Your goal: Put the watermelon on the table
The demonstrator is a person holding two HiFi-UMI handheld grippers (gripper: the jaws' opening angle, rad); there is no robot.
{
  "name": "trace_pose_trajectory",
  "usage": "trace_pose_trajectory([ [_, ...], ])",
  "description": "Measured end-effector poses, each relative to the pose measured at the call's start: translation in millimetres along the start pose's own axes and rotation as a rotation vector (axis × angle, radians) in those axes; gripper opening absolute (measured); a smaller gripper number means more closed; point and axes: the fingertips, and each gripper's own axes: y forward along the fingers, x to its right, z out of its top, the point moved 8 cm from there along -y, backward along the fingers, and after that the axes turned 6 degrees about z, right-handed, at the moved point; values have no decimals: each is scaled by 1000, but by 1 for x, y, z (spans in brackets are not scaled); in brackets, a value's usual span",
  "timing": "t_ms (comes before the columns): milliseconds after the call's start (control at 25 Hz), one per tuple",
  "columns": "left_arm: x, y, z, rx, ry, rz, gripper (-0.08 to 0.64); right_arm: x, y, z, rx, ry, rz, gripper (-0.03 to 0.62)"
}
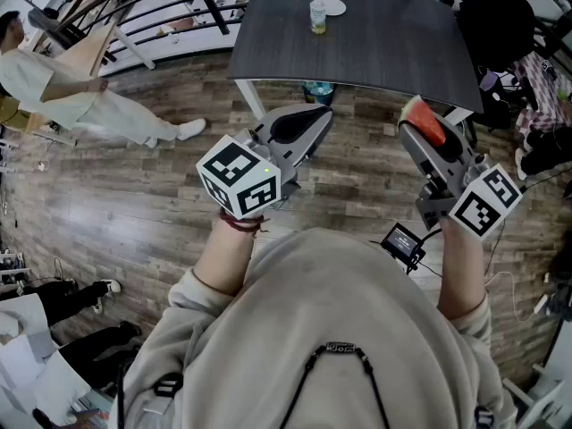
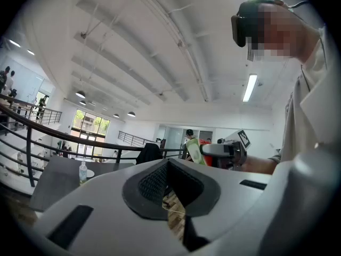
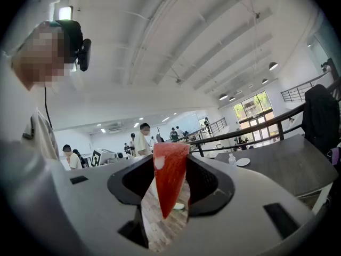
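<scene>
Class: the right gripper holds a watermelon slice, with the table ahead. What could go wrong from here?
1. The watermelon slice tapers to a point between the right gripper's pads, above the wooden floor; it might slip before reaching the table.
2. A bottle and plate stand on the table; setting down near them could knock the bottle over.

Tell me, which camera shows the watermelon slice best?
The right gripper view: the watermelon slice stands large at centre, clamped in the right gripper. The head view shows just its end; the left gripper view shows it small.
</scene>
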Motion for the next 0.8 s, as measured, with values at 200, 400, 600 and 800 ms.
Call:
trace_pose_trajectory([
  [200, -3, 3, 2, 10, 5, 5, -3, 3, 1, -1, -8, -2, 3, 198],
  [400, 0, 13, 3, -12, 37, 10, -3, 12, -10, 3, -4, -3, 1, 198],
  [600, 5, 33, 5, -9, 29, 23, -3, 33, -31, 9, 7, 31, 1, 198],
  [800, 23, 53, 0, 13, 25, 31, -3, 51, -63, 8, 29, 47, -3, 198],
])
